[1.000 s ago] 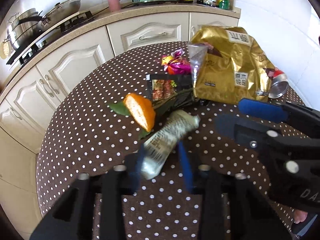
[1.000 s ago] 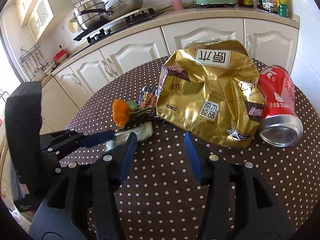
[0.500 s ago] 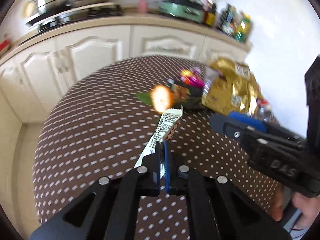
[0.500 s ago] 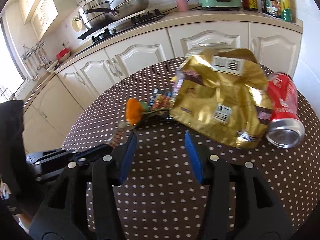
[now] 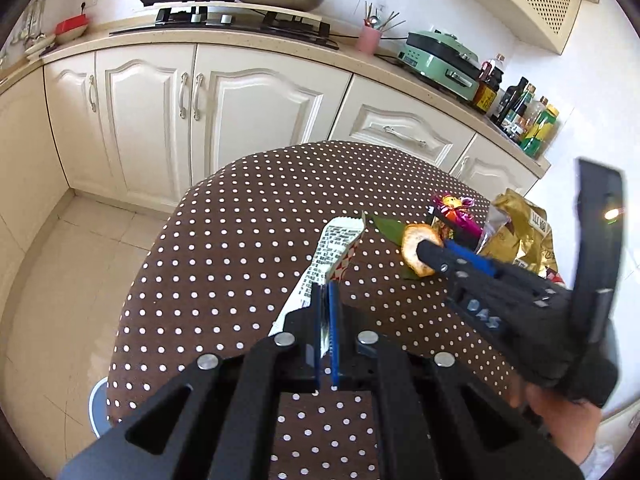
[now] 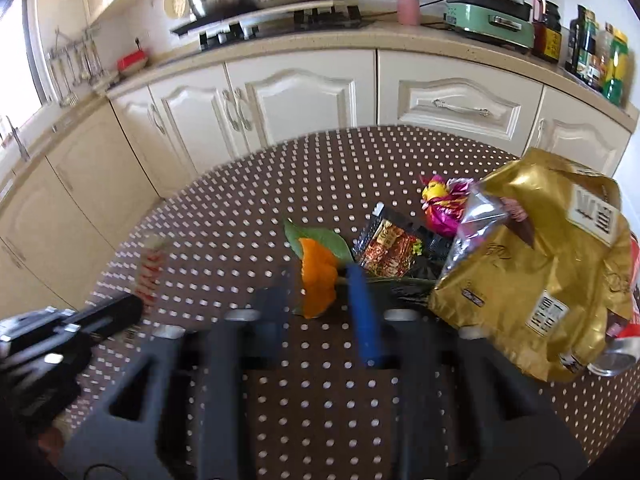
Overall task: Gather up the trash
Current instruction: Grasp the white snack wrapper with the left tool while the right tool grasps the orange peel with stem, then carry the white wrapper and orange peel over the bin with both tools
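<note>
Pinched flat in the clenched left gripper (image 5: 326, 300), the printed wrapper (image 5: 326, 258) was held above the dotted table (image 5: 240, 240); light, floppy, crinkly. Orange peel (image 6: 316, 280) was bracketed by the spread right gripper (image 6: 320, 304), best nipped at its edge.

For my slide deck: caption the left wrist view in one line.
Left gripper shut on a white wrapper above the dotted table, while the open right gripper reaches the orange peel.

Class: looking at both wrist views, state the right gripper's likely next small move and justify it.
Probably ease forward and close on the orange peel: the right gripper is open with the peel between its fingers, while the left gripper already pinches the white wrapper.
</note>
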Available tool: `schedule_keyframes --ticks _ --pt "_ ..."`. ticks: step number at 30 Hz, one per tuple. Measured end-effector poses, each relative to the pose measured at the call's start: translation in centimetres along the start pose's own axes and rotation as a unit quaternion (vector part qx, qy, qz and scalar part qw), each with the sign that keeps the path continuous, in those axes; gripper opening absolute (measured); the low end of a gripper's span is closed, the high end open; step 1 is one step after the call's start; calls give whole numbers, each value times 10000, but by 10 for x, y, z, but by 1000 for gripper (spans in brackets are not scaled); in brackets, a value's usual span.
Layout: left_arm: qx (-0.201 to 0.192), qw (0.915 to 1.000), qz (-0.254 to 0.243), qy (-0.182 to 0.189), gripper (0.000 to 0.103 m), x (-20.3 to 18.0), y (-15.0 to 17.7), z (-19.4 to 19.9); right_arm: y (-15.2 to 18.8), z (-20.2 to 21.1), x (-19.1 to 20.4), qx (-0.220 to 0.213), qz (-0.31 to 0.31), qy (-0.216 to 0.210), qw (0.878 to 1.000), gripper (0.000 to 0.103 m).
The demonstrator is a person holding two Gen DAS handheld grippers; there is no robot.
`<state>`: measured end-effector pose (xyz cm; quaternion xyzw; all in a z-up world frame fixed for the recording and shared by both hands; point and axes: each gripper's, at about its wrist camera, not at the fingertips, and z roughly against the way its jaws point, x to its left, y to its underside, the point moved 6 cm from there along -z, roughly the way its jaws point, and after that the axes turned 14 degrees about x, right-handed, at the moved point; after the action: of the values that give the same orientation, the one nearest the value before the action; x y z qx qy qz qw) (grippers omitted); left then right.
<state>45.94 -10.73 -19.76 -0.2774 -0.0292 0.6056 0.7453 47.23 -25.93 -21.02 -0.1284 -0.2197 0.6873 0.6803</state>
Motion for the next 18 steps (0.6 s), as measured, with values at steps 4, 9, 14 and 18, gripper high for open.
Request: schedule_keyframes --ticks 4,9,14,18 --pt "-145 9997 132 119 3 8 3 14 4 13 2 -293 93 103 9995 14" --pt "-375 9982 342 316 3 26 11 42 6 57 19 -910 134 -131 9957 13" --pt "-514 9969 427 422 3 43 24 70 16 85 64 -1136 443 -520 9912 13" --pt "-603 9955 569 468 3 60 42 89 28 92 100 -1133 660 -734 9886 13"
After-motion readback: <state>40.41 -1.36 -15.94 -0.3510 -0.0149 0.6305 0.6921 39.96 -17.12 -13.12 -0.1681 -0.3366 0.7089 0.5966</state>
